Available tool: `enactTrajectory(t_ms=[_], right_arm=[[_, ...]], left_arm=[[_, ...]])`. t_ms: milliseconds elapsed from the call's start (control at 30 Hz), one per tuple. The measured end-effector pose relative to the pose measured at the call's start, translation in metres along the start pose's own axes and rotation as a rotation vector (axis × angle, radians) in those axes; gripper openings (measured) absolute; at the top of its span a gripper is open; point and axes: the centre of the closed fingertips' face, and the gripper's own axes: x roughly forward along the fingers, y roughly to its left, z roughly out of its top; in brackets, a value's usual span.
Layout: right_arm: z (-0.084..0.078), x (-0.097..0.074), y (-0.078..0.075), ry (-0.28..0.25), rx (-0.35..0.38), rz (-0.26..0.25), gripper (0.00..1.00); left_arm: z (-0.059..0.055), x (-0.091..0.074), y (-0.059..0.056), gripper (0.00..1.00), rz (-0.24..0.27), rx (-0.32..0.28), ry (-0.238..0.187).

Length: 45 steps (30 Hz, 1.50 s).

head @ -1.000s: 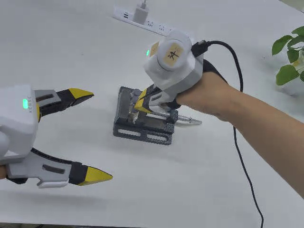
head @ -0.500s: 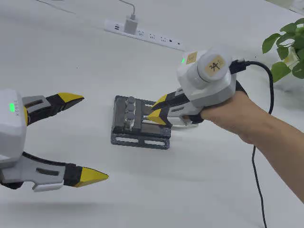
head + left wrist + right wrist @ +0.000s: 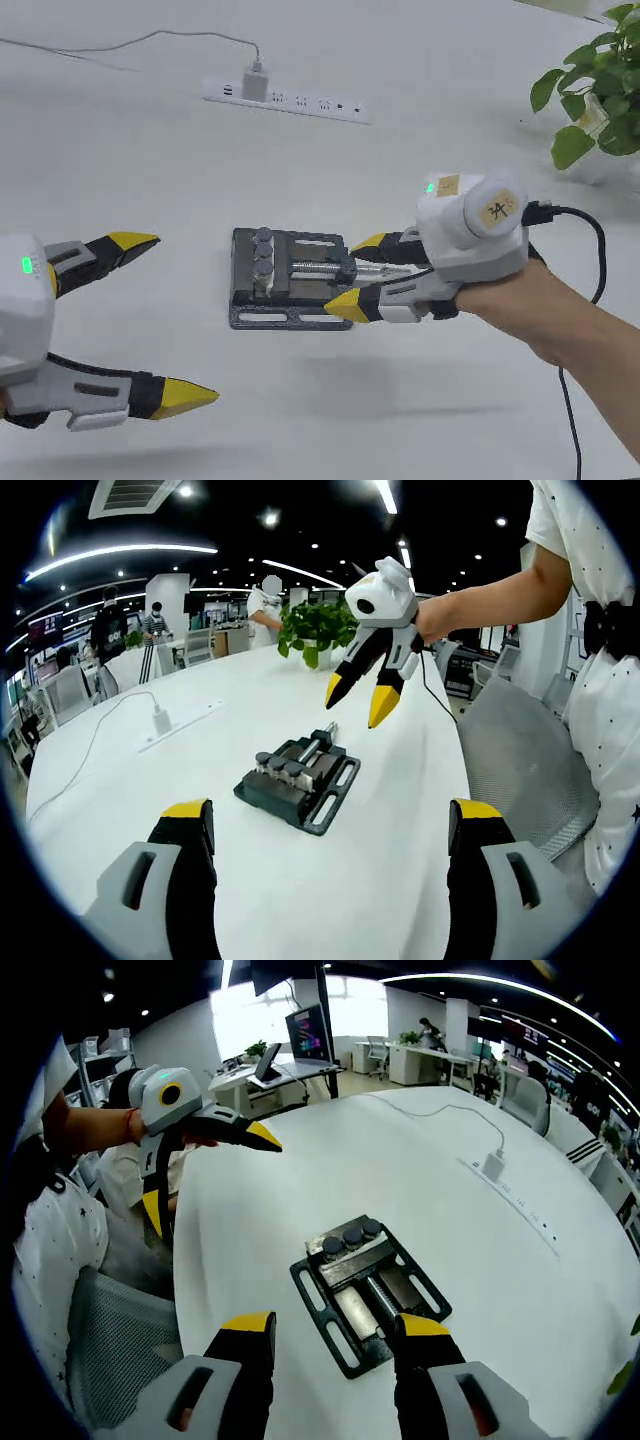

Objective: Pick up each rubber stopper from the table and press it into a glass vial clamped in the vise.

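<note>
My right gripper (image 3: 352, 276) has its jaws moderately apart and nothing between them. The vise (image 3: 290, 278) lies just ahead of its yellow tips. In the right gripper view it sits straight out in front, framed between the two jaws, with its screw end nearest to me. The three grey rubber stoppers (image 3: 263, 250) stand in a row at the end of the vise farthest from this gripper. The glass under them is too small for me to make out. In the left gripper view the right gripper hangs above the vise's screw end, clear of it and not touching.

My left gripper (image 3: 170, 318) is spread wide, wider than the right, and it is empty too. The vise is ahead of it and well apart, roughly centred between its jaws. The row of stoppers is on the side of the vise that faces this gripper. The two grippers point toward each other across the white table (image 3: 150, 170), with the vise between them.

Beyond the vise, away from both grippers, lies a white power strip (image 3: 285, 100).
</note>
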Motion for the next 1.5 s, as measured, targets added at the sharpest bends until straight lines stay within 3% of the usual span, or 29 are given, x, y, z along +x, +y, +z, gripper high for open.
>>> enactTrajectory(t_ms=[333,700,967,1500], right_arm=[[-0.023,-0.01,0.0,-0.105,0.042,-0.022,0.65],[-0.026,-0.017,0.0,-0.196,0.059,-0.035,0.81],[-0.033,-0.02,0.004,-0.22,0.073,-0.036,0.84],[-0.022,-0.024,0.005,-0.265,0.074,-0.043,0.86]], left_arm=[[-0.009,0.005,0.008,0.99,0.012,-0.007,0.035],[-0.012,0.013,0.011,0.99,0.018,-0.012,0.07],[-0.017,0.014,0.009,0.99,0.019,-0.019,0.09],[-0.018,0.014,0.004,0.99,0.018,-0.036,0.096]])
